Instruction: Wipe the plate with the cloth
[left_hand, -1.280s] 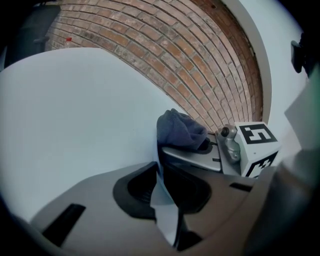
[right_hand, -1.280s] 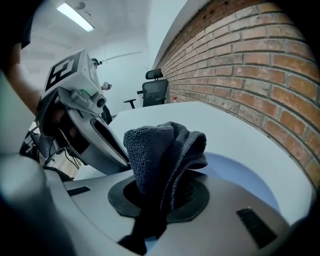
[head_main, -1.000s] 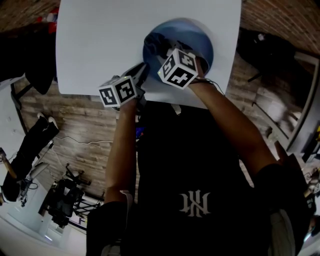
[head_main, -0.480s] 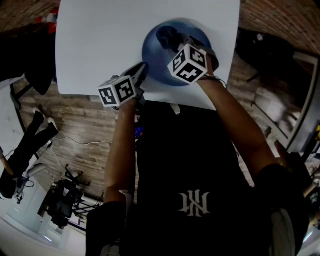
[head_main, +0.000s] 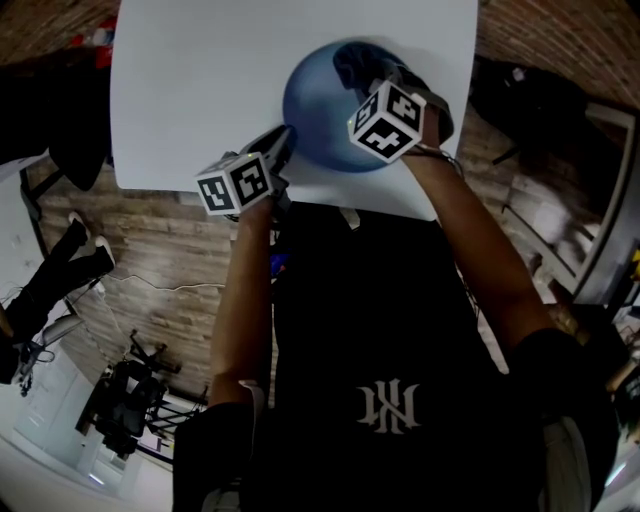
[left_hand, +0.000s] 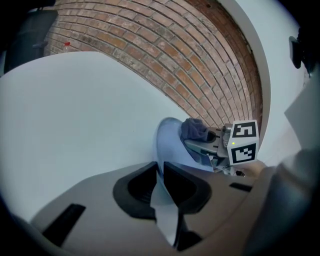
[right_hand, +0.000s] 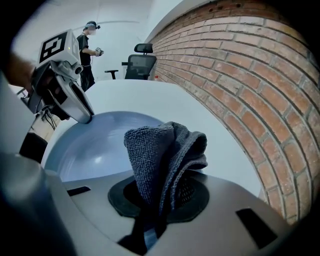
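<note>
A blue plate (head_main: 320, 110) lies on the white table (head_main: 200, 70) near its front edge. My left gripper (head_main: 283, 142) is shut on the plate's near-left rim, and the rim (left_hand: 161, 172) sits pinched between its jaws. My right gripper (head_main: 375, 80) is shut on a dark grey folded cloth (head_main: 352, 62), which rests on the plate's far right part. In the right gripper view the cloth (right_hand: 162, 155) bulges up out of the jaws over the plate (right_hand: 90, 147), with the left gripper (right_hand: 85, 116) at the opposite rim. In the left gripper view the cloth (left_hand: 194, 130) hangs over the plate (left_hand: 172, 145).
The table stands on a brick-patterned floor (head_main: 160, 240). Dark equipment (head_main: 125, 400) sits on the floor at the lower left. Far off, a person (right_hand: 86, 47) and an office chair (right_hand: 141, 62) stand beyond the table.
My right gripper has carried the cloth across the plate from its left side to its far right side. The left gripper has stayed on the rim.
</note>
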